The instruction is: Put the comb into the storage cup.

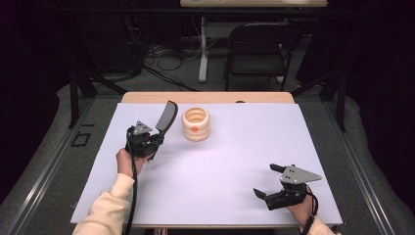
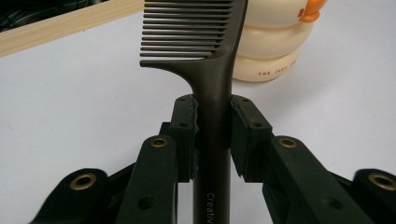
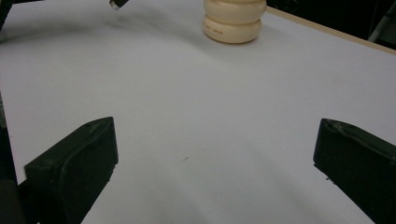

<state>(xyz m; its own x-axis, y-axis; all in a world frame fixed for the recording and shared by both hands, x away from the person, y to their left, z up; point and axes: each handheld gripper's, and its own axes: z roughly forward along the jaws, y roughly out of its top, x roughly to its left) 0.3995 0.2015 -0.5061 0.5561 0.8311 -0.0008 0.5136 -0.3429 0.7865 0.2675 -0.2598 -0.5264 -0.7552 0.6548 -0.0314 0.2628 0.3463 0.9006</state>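
Note:
A black comb (image 1: 166,116) (image 2: 205,56) is held by its handle in my left gripper (image 1: 157,138) (image 2: 212,126), whose jaws are shut on it; the toothed end rises above the table, up and to the right. Just right of the comb's tip stands a cream ribbed cup (image 1: 195,124) (image 2: 273,42) (image 3: 233,21) with an orange mark on its side. My right gripper (image 1: 266,180) (image 3: 212,158) rests low over the white table (image 1: 235,161) near its front right corner, jaws wide open with nothing between them.
The table's wooden back edge (image 1: 208,97) lies behind the cup. Beyond it stand a dark folding chair (image 1: 257,46) and a white desk leg (image 1: 202,49) among floor cables. A person's cream sleeve (image 1: 110,208) enters at the bottom left.

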